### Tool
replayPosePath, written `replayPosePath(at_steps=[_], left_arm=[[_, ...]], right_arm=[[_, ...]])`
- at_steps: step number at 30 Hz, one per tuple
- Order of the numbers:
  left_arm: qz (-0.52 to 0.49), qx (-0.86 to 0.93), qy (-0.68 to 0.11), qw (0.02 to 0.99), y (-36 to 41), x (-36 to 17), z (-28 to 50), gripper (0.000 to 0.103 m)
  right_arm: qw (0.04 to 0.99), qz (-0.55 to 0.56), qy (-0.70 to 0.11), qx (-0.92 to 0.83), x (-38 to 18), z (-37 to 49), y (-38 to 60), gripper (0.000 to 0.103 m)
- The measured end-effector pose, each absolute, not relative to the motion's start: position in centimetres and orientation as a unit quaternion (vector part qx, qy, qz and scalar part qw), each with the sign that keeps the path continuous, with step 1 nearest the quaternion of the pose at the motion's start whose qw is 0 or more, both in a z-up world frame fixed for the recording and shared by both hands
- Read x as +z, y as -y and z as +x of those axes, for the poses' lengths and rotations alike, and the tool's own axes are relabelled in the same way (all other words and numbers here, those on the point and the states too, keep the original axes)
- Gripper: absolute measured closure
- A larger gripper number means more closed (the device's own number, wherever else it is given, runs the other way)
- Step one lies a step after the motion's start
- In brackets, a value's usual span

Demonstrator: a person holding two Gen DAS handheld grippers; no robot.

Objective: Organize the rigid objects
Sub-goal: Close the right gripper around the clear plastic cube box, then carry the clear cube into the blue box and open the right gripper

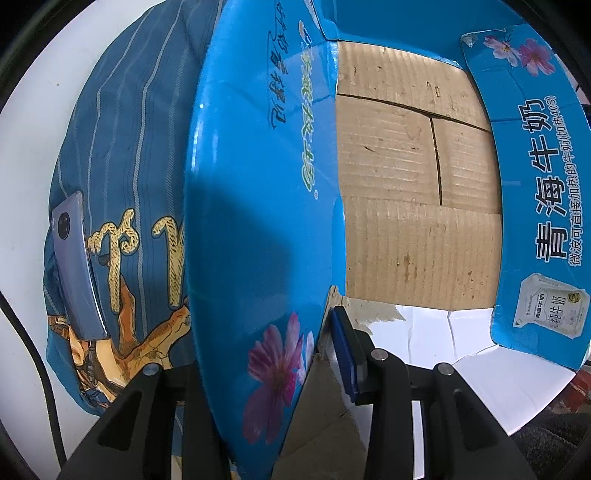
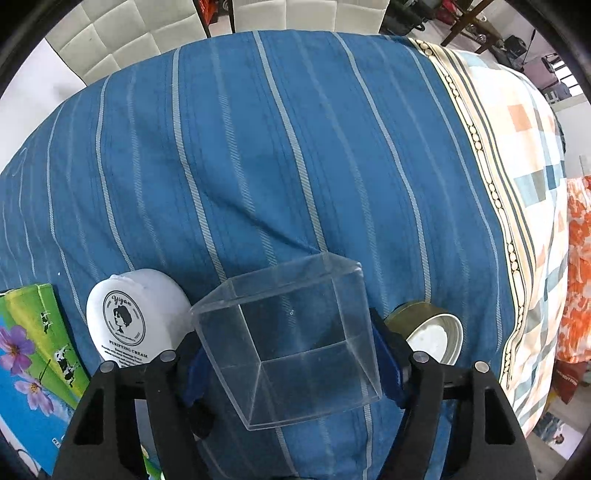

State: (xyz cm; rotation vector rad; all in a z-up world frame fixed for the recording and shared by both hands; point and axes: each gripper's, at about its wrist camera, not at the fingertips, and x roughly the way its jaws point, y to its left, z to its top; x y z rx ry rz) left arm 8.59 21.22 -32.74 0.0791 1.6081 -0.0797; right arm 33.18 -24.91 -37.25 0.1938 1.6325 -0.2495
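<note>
In the left wrist view, a blue milk carton [image 1: 258, 184] stands open on the bed and its brown cardboard floor [image 1: 413, 184] is bare. My left gripper [image 1: 317, 350] points down and is shut on the carton's near side wall. Its blue pad [image 1: 345, 354] presses the inner face, and the other finger is hidden behind the wall. In the right wrist view, a clear plastic cube box [image 2: 291, 339] sits slightly turned between my right gripper's [image 2: 288, 356] blue pads [image 2: 386, 358]. Both pads touch its sides.
A grey phone [image 1: 77, 266] lies on the blue striped bedding [image 2: 295, 147] left of the carton. Beside the clear box are a white cream jar [image 2: 136, 317] and a gold tin [image 2: 432, 332]. The carton's corner [image 2: 29, 350] shows at lower left. A white padded headboard [image 2: 122, 33] lies beyond.
</note>
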Motion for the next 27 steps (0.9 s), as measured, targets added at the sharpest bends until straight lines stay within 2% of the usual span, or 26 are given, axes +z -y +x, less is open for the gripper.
replayPosePath(at_steps=[14,22,27], left_arm=[[0.034,-0.029,-0.723,0.690,-20.6,-32.2,8.7,0.070],[0.038,-0.028,-0.720,0.692,-20.4,-31.8,8.5,0.070],[0.039,-0.031,-0.719,0.694,-20.2,-31.6,8.5,0.070]], right_arm=[[0.700,0.125,-0.689,-0.144,-34.0,28.7,26.3,0.031],[0.724,0.128,-0.669,-0.109,-27.3,26.3,24.1,0.031],[0.748,0.062,-0.660,-0.032,-22.8,25.9,18.3,0.032]])
